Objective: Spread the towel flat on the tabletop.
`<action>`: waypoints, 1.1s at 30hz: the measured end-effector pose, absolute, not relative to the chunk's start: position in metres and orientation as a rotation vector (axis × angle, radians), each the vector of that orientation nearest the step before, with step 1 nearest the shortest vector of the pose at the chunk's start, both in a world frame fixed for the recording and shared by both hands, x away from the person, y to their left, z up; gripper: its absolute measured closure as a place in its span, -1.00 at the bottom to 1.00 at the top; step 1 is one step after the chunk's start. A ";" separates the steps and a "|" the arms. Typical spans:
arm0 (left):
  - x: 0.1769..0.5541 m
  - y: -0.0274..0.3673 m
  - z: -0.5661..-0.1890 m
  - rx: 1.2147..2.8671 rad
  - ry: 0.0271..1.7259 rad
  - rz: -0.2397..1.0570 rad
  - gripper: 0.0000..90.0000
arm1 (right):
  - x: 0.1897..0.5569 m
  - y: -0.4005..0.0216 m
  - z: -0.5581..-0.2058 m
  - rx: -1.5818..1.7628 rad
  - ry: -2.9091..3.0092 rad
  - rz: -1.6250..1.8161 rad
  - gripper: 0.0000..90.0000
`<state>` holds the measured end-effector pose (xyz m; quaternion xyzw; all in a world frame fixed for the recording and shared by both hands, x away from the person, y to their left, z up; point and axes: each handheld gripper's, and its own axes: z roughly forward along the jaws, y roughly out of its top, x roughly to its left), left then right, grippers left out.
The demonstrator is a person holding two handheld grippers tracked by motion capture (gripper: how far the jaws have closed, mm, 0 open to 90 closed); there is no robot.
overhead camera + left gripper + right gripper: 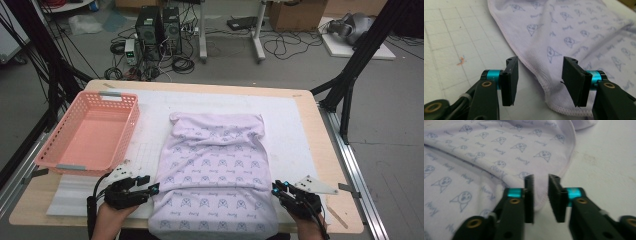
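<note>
left tongs [540, 83] agape, right tongs [541, 198] seemingly narrowly parted

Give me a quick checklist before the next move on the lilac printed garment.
1. Left claw open, nothing pinched: ok.
2. Right claw open, gap narrower: ok.
3. Garment hem lies between the left jaws: ok.
4. Hem edge at the right jaws, whether it is between them: cannot tell.
5. Garment flat: not ok, a crease runs across it.
6. Pink basket sits apart from the cloth: ok.
</note>
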<state>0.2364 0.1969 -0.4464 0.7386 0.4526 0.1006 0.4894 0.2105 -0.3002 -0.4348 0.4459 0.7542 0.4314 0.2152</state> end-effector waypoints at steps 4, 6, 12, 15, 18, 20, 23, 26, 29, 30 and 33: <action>0.263 0.191 -0.449 1.817 1.147 0.219 0.05 | 0.229 -0.289 -0.440 1.273 2.084 1.119 0.13; 0.275 0.185 -0.453 1.833 1.166 0.195 0.05 | 0.242 -0.285 -0.445 1.304 2.096 1.081 0.11; 0.280 0.170 -0.453 1.903 1.134 0.302 0.78 | 0.257 -0.277 -0.451 1.295 2.168 1.045 0.69; 0.287 0.165 -0.450 1.925 1.142 0.346 0.89 | 0.261 -0.273 -0.450 1.236 2.214 1.027 0.91; 0.303 0.163 -0.448 1.906 1.177 0.365 0.90 | 0.269 -0.274 -0.449 1.221 2.199 1.012 0.93; 0.313 0.163 -0.447 1.897 1.195 0.373 0.90 | 0.277 -0.277 -0.451 1.242 2.179 1.022 0.93; 0.327 0.161 -0.447 1.884 1.211 0.381 0.90 | 0.291 -0.279 -0.450 1.257 2.147 1.024 0.93; 0.340 0.160 -0.450 1.841 1.250 0.384 0.90 | 0.305 -0.278 -0.450 1.250 2.143 0.989 0.93; 0.348 0.160 -0.451 1.813 1.273 0.395 0.90 | 0.316 -0.277 -0.451 1.245 2.125 0.975 0.93; 0.349 0.160 -0.452 1.814 1.266 0.399 0.89 | 0.318 -0.277 -0.450 1.255 2.120 0.974 0.93; 0.348 0.163 -0.452 1.804 1.245 0.388 0.84 | 0.321 -0.278 -0.450 1.265 2.109 0.987 0.92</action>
